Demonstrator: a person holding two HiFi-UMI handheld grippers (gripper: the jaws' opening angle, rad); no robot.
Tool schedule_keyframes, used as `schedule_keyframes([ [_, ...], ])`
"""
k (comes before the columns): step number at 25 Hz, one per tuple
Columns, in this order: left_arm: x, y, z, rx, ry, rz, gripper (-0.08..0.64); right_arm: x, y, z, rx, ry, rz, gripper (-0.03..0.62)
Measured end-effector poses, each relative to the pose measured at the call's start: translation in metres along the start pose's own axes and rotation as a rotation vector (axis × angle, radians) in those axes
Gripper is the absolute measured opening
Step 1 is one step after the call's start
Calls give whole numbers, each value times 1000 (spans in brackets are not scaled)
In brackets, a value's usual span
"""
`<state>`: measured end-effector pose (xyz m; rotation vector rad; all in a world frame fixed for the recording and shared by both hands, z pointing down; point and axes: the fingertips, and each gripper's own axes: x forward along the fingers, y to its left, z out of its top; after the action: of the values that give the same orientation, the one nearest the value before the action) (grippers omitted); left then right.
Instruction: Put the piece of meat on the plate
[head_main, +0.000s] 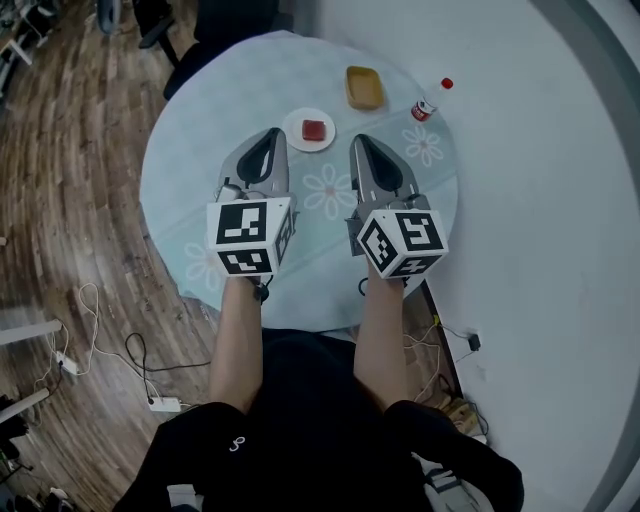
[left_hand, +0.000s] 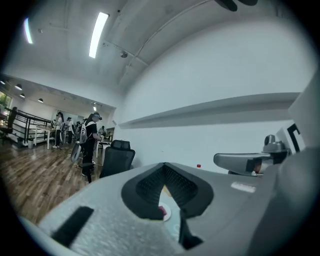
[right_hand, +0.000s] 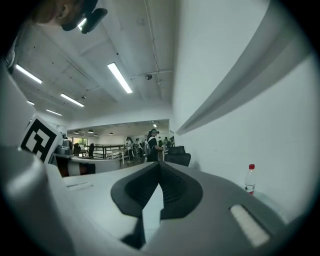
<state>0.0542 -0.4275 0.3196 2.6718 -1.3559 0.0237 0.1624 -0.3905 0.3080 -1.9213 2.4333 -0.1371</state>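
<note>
A red piece of meat (head_main: 315, 129) lies on a small white plate (head_main: 297, 137) towards the far side of the round table. Both grippers hang side by side above the table's near half, pointing away from me and level. The tips of my left gripper (head_main: 272, 133) are just left of the plate, and those of my right gripper (head_main: 358, 140) just right of it. Each has its jaws shut with nothing between them. In the left gripper view, the meat (left_hand: 161, 210) and plate (left_hand: 168, 214) show through the gap below the closed left gripper (left_hand: 164, 165). The right gripper (right_hand: 160, 164) shows the same closed tips.
A pale blue flowered cloth covers the table (head_main: 200, 170). A yellow dish (head_main: 364, 87) and a small bottle (head_main: 423, 108) stand at the far right, with a red cap (head_main: 447, 83) beyond. A black office chair (head_main: 190, 40) stands behind the table. People stand in the distance (left_hand: 90, 142).
</note>
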Motion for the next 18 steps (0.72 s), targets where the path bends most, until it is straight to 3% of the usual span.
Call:
schedule_keyframes([
  [9, -1, -12, 8, 49, -13, -8, -5, -7, -12, 2, -37, 7, -39, 8],
  [18, -3, -12, 10, 59, -14, -11, -5, -2, -6, 6, -44, 13, -12, 8],
])
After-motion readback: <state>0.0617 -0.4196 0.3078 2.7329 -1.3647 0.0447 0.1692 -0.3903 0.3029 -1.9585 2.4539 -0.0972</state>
